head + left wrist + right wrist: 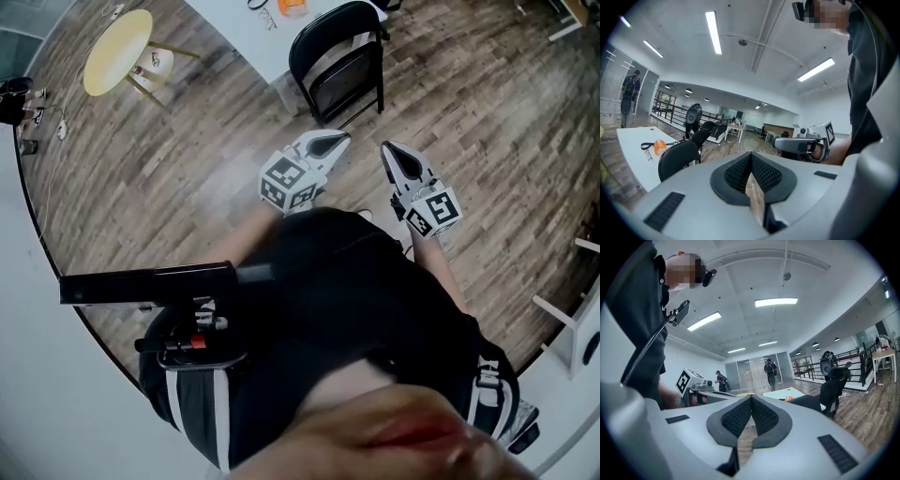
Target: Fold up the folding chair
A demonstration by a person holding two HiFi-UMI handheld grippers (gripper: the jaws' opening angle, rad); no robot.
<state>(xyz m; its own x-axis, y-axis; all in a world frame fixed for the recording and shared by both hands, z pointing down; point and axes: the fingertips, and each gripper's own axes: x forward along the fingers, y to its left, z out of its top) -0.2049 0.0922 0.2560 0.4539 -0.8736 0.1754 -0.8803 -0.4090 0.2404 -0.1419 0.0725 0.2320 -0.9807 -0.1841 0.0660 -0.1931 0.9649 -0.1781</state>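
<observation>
The black folding chair (337,61) stands on the wood floor beside a white table, just beyond both grippers. Its curved back shows in the left gripper view (677,159) and low in the right gripper view (808,401). My left gripper (333,142) points at the chair from a short way off, jaws shut and empty (751,157). To its right my right gripper (389,150) is held level, also shut with nothing in it (751,401). Neither gripper touches the chair. Each gripper sees the other beside it: the right (799,145), the left (701,387).
The white table (253,33) carries an orange object (292,7) and a black strap. A round yellow side table (117,52) stands far left. White furniture (572,328) is at the right edge. A black office chair (836,380) and people with backpacks (769,371) are farther off.
</observation>
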